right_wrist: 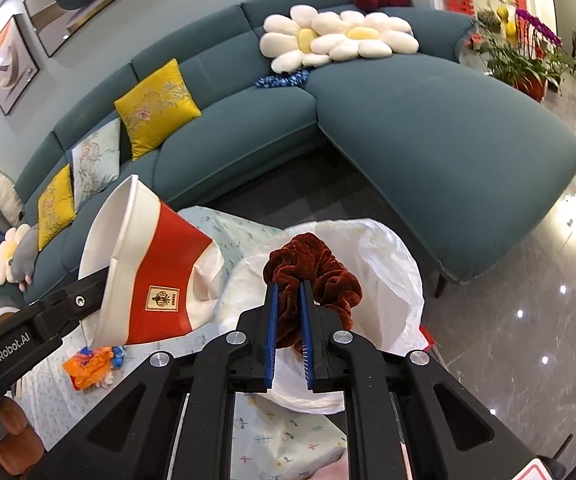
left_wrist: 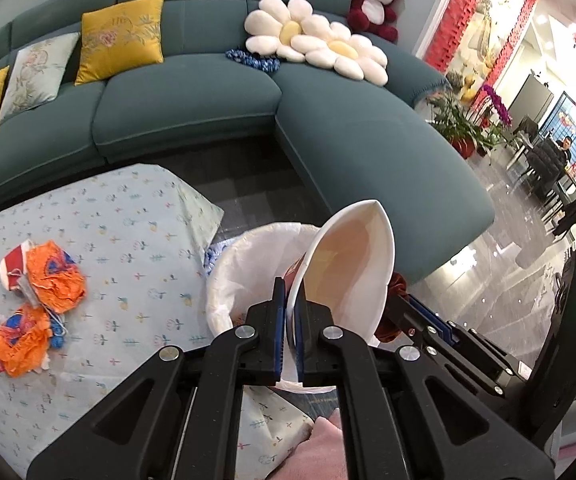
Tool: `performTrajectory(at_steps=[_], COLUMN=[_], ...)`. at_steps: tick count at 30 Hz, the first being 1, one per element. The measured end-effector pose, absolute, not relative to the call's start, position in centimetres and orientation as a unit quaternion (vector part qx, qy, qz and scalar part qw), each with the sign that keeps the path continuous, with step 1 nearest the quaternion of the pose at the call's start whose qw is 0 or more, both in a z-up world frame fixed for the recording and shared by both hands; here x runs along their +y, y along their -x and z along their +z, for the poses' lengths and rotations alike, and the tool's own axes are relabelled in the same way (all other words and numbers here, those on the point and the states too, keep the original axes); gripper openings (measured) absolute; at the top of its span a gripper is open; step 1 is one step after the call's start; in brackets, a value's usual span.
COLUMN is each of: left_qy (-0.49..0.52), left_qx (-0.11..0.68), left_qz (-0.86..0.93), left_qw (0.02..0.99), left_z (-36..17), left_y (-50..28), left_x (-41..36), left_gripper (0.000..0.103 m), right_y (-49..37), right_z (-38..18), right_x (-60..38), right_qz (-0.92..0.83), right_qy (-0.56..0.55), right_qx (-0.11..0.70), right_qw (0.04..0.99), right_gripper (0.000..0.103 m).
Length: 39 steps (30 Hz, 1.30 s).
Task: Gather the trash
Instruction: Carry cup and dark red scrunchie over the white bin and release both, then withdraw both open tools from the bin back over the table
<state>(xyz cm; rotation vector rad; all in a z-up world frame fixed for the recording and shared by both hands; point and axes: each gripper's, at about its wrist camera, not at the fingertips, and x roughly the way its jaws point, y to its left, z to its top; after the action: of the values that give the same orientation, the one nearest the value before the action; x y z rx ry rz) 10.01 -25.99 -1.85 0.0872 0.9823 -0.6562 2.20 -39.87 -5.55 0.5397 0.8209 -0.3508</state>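
Over the bin: both grippers hang tilted down above the white-lined bin (left_wrist: 243,268), which stands on the floor just off the table's right edge.
Left gripper (left_wrist: 291,300): clamped on the rim of a squashed paper cup (left_wrist: 352,264); the cup's wall sits pinched between the blue pads, mouth facing the camera.
Cup seen from the right: red and white, tilted, with a gold badge (right_wrist: 162,298), held out to the left of the bin liner (right_wrist: 388,264).
Right gripper (right_wrist: 288,308): clamped on a dark red velvet scrunchie (right_wrist: 312,272); the fabric bulges above and to the right of the pads.
Relation of the 2: side by side, near but apart; the scrunchie sits directly over the bin mouth, the cup at its left rim.
Table (left_wrist: 127,248): covered in a pale flowered cloth; its far right corner hangs close to the bin.
Trash left: 2 orange crumpled wrappers (left_wrist: 53,276) on the left of the table, well apart from the bin.
Edges: the sofa (left_wrist: 191,108) curves round the far side, its chaise end reaching near on the right; a dark strip of floor lies between it and the table.
Open room: glossy floor (right_wrist: 528,320) spreads to the right of the bin.
Sofa load: yellow cushions (left_wrist: 121,38), 2 daisy pillows (left_wrist: 316,40), a red plush bear (left_wrist: 374,0) at the far corner.
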Motion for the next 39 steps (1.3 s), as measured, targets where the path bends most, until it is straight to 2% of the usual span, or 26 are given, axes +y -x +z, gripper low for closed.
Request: performTrajectory(at_steps=[3, 5, 6, 7, 9, 10, 14, 18, 24, 29, 39], left_qy=[-0.043, -0.041, -0.038, -0.037, -0.036, -0.036, -0.042, -0.043, -0.034, -0.027, -0.011], left_qx=[0.468, 0.471, 0.471, 0.471, 0.465, 0.460, 0.459, 0.455, 0.456, 0.455, 0.451], left_qz=[-0.310, -0.311, -0.311, -0.307, -0.294, -0.292, -0.287, -0.280, -0.267, -0.257, -0.237], left_qw=[0.826, 0.825, 0.825, 0.826, 0.834, 0.838, 0.840, 0.844, 0.849, 0.852, 0.860], left_z=[-2.5, -2.8, -2.8, -2.8, -2.6, -2.6, -2.6, -2.5, -2.4, -2.2, -1.5], left_y=[-10.2, -10.3, -10.4, -10.4, -10.4, -10.3, -10.4, -10.4, -10.7, -10.8, -11.4], left_x=[-26.7, -27.0, -27.0, -27.0, -26.9, -26.7, -26.3, -25.4, -23.4, -21.8, -18.0], left_gripper=[0.004, 0.009, 0.022, 0.040, 0.054, 0.054, 0.054, 0.054, 0.054, 0.054, 0.054], right_y=[-2.2, -2.3, -2.4, -2.4, -2.4, -2.3, -2.4, -2.4, -2.5, -2.6, -3.6], right_z=[-6.4, -6.9, -7.0, -7.2, -7.4, -7.4, -7.5, -7.4, -6.9, -6.0, -4.8], right_x=[-40.3, -40.3, -40.4, -40.4, -40.6, -40.5, -40.3, -39.7, -38.2, -36.5, -32.8], right_qz=[-0.171, -0.176, -0.187, -0.188, -0.192, -0.195, -0.197, -0.198, -0.191, -0.181, -0.162], right_qy=[-0.262, -0.259, -0.256, -0.259, -0.265, -0.265, -0.263, -0.261, -0.254, -0.247, -0.219], right_qx=[0.397, 0.399, 0.400, 0.401, 0.398, 0.397, 0.399, 0.400, 0.402, 0.399, 0.407], right_qw=[0.863, 0.861, 0.860, 0.859, 0.857, 0.857, 0.856, 0.856, 0.859, 0.865, 0.872], right_gripper=[0.011, 0.016, 0.017, 0.023, 0.033, 0.038, 0.040, 0.046, 0.047, 0.051, 0.051])
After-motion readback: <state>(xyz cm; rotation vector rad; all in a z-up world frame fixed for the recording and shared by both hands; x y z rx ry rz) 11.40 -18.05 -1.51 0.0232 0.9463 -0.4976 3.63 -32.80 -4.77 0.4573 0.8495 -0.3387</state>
